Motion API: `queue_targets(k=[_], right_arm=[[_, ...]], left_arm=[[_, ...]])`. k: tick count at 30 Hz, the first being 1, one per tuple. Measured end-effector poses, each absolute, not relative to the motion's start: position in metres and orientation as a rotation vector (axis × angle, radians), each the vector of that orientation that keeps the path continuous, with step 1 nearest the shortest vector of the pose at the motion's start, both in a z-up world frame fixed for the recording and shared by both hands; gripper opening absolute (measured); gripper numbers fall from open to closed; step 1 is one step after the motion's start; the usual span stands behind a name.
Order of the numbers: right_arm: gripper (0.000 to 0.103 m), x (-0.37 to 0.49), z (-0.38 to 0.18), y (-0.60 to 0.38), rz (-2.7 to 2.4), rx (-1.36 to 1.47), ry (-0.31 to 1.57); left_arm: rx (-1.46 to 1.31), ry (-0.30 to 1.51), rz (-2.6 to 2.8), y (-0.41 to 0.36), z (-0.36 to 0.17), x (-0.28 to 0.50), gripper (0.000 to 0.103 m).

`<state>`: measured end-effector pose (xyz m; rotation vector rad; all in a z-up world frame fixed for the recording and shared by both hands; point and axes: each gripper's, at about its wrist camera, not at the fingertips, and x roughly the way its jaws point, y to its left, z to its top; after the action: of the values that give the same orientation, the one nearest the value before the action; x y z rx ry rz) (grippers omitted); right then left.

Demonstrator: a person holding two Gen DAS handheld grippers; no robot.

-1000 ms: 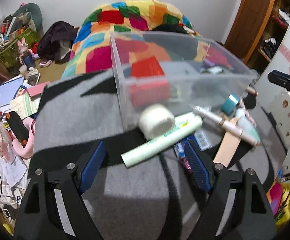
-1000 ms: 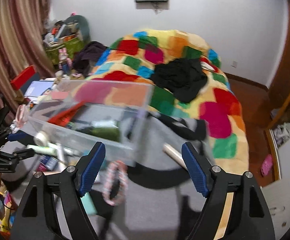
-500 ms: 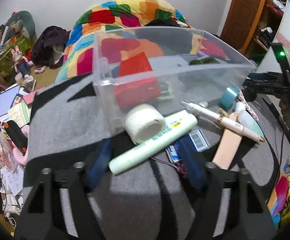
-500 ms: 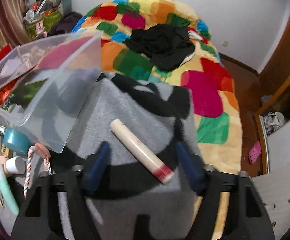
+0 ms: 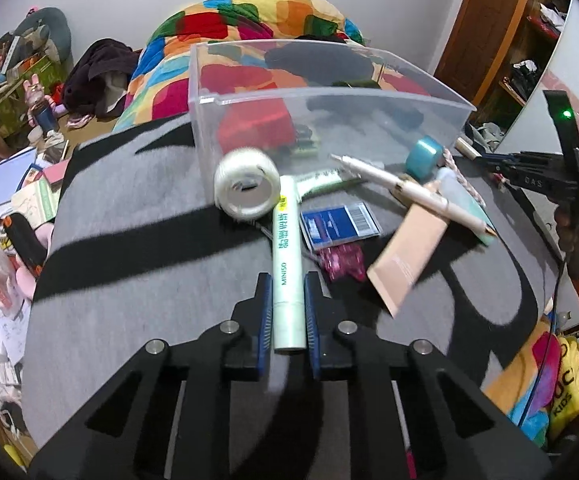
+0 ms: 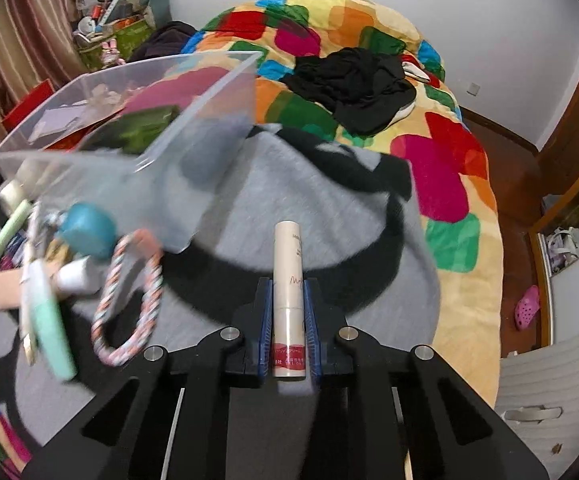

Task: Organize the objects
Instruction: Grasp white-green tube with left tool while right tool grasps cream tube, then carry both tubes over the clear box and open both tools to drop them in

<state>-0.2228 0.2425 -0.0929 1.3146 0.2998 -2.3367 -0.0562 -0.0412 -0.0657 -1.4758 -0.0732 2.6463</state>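
The left hand-held gripper [image 5: 286, 300] has just closed on the pale green tube [image 5: 287, 264] (beside the clear bin [image 5: 329, 92]); the right hand-held gripper [image 6: 287, 304] has just clamped the cream tube [image 6: 288, 296] on the grey blanket [image 6: 329, 208].

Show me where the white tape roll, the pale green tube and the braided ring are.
white tape roll [image 5: 246, 184], left wrist view, on its open front face.
pale green tube [image 5: 286, 264], left wrist view, on its printed middle.
braided ring [image 6: 151, 292], right wrist view, on its right side.
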Motion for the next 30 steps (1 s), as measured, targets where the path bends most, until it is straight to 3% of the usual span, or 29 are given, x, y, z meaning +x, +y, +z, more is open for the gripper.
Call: queue_targets(k=[11, 16, 19, 21, 30], right_arm=[[0.014, -0.164, -0.092, 0.234, -2.266, 1.266, 0.184], [0.014, -0.155, -0.093, 0.228, -2.319, 1.252, 0.208], [0.014, -0.151, -0.094, 0.226, -2.348, 1.246, 0.209], [0.014, -0.15, -0.092, 0.226, -2.359, 1.248, 0.194], [0.014, -0.153, -0.048, 0.234, -2.403, 1.12, 0.049]], left_arm=[[-1.477, -0.073, 2.645, -0.036, -0.063, -0.026, 0.015], [-1.456, -0.066, 2.671, -0.032, -0.067, -0.039, 0.022], [-1.427, -0.028, 2.722, -0.027, -0.071, -0.045, 0.022], [-1.416, -0.016, 2.749, -0.025, -0.071, -0.046, 0.015], [-1.362, -0.116, 2.798, -0.035, -0.053, -0.04, 0.015]])
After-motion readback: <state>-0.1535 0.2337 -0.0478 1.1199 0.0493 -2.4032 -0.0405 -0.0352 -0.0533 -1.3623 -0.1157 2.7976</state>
